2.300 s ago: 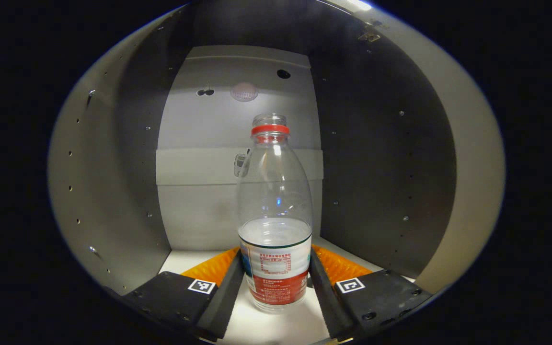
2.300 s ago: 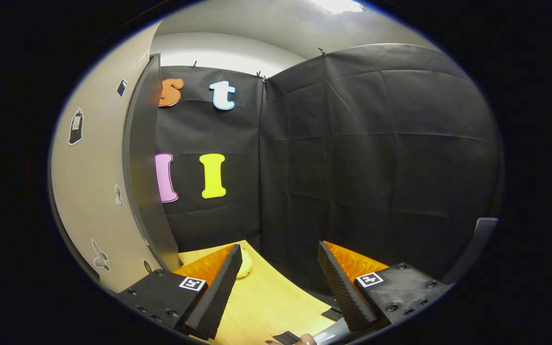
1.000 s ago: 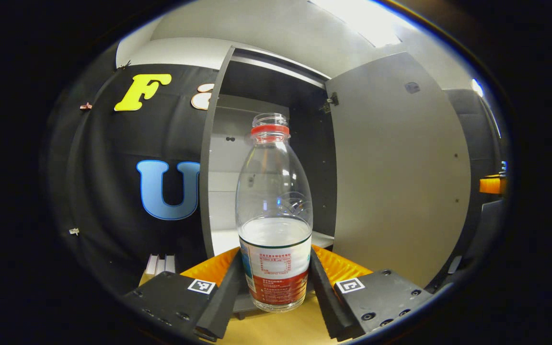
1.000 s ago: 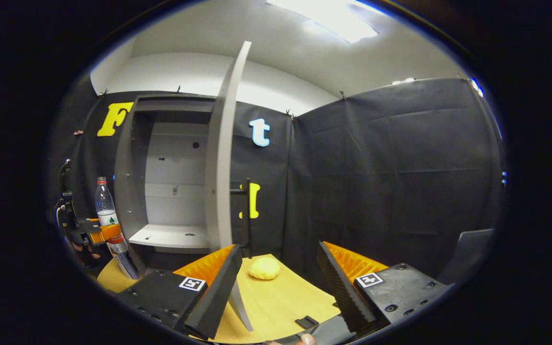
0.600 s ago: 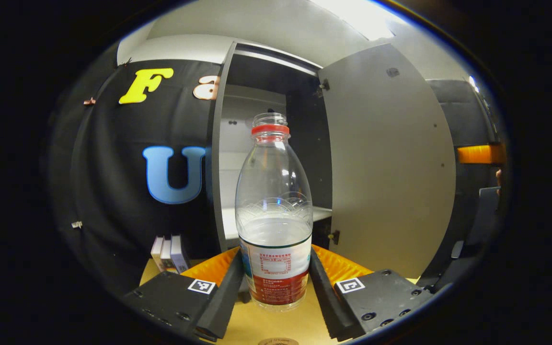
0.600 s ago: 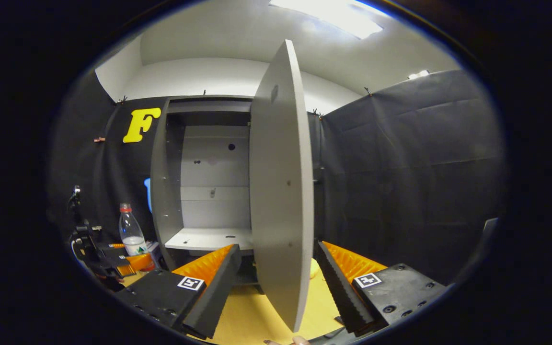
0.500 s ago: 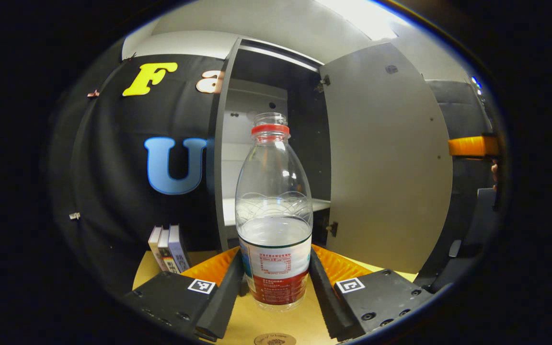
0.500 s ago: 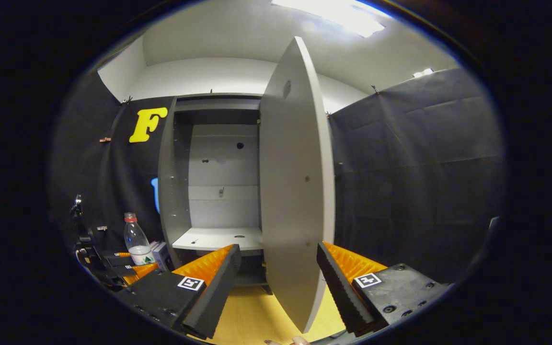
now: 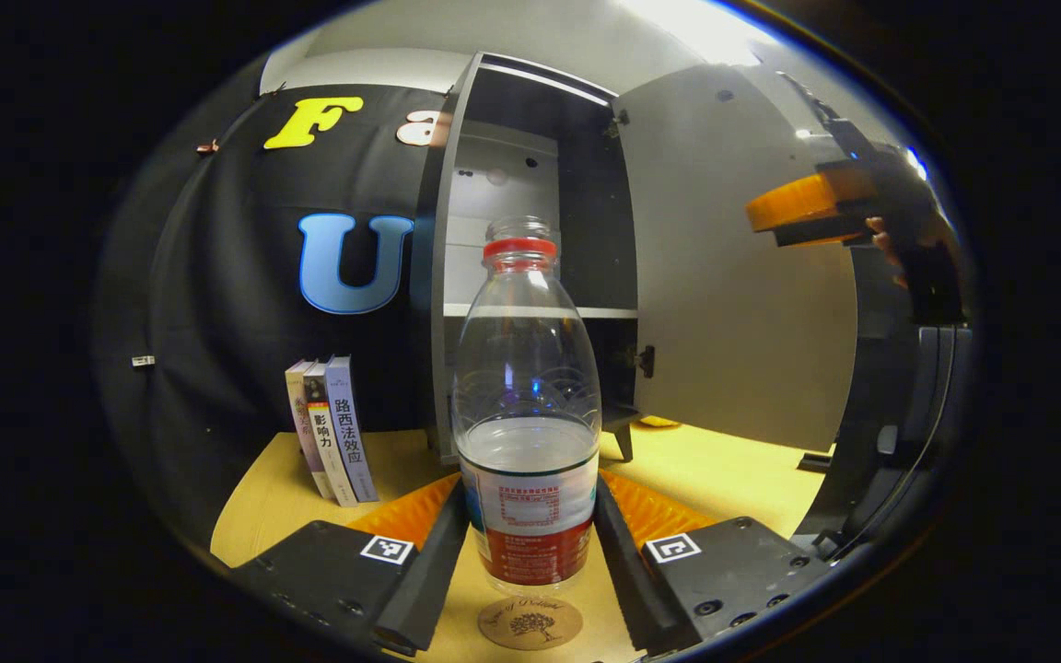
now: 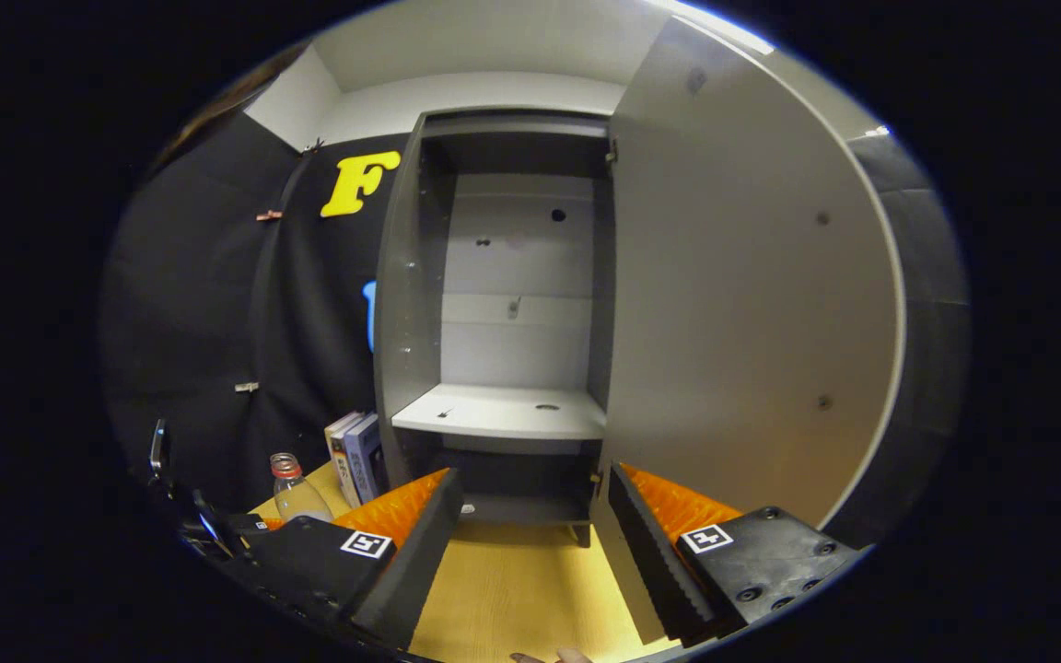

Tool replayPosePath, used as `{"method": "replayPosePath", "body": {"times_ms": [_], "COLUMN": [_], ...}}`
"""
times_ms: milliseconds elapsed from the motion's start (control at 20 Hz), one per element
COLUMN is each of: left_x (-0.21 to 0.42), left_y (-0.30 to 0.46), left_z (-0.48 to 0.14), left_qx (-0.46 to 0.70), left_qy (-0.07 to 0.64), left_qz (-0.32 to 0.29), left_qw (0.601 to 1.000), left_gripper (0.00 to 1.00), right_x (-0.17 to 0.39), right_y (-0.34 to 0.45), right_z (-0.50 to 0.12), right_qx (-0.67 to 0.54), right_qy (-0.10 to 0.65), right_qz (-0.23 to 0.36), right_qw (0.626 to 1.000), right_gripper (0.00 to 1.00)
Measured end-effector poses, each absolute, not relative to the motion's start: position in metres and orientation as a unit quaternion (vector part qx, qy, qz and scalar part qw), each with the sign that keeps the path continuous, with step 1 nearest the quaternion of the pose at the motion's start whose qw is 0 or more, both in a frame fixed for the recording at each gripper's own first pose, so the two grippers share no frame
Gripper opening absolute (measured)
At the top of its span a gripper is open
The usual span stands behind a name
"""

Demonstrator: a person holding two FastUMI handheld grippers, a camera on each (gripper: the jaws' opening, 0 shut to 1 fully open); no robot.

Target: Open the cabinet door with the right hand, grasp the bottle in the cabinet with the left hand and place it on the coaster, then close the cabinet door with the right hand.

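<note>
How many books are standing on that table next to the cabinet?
3, as far as the left gripper view shows: the books stand upright side by side on the table, left of the cabinet, against the black cloth. More could be hidden behind them.

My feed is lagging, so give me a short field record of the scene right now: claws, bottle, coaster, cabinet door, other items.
left claw: shut on the water bottle
water bottle: upright, uncapped, partly filled, just above the coaster
coaster: round, on the wooden table, below the bottle's base
right claw: open, holding nothing, facing the cabinet
cabinet door: open
cabinet shelf: bare
books: standing left of the cabinet
</note>
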State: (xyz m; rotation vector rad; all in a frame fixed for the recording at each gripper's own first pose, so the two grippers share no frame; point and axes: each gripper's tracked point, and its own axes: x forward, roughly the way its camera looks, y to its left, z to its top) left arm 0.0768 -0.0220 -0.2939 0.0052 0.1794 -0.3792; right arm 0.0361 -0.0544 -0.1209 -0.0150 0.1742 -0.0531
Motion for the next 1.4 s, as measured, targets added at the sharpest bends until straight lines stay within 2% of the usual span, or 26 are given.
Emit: {"method": "replayPosePath", "body": {"times_ms": [200, 600, 950, 1400], "left_x": [0.07, 0.072, 0.073, 0.063], "left_y": [-0.022, -0.014, -0.009, -0.011], "left_z": [-0.335, -0.386, -0.397, -0.402], "left_qx": [0.0, -0.002, -0.01, -0.008], "left_qy": [0.096, 0.103, 0.112, 0.112], "left_qz": [-0.176, -0.153, -0.147, -0.146], "left_qw": [0.98, 0.983, 0.983, 0.983], "left_gripper": [0.77, 0.77, 0.78, 0.8], "right_x": [0.048, 0.041, 0.047, 0.044], "right_y": [-0.029, -0.012, -0.001, -0.002], "right_z": [-0.159, -0.229, -0.238, -0.244], "right_qx": [0.015, 0.018, -0.012, 0.028], "right_qy": [0.129, 0.233, 0.243, 0.254], "right_qz": [0.016, 0.053, 0.078, 0.076], "right_qw": [0.991, 0.971, 0.967, 0.964], "right_gripper": [0.98, 0.98, 0.98, 0.98]}}
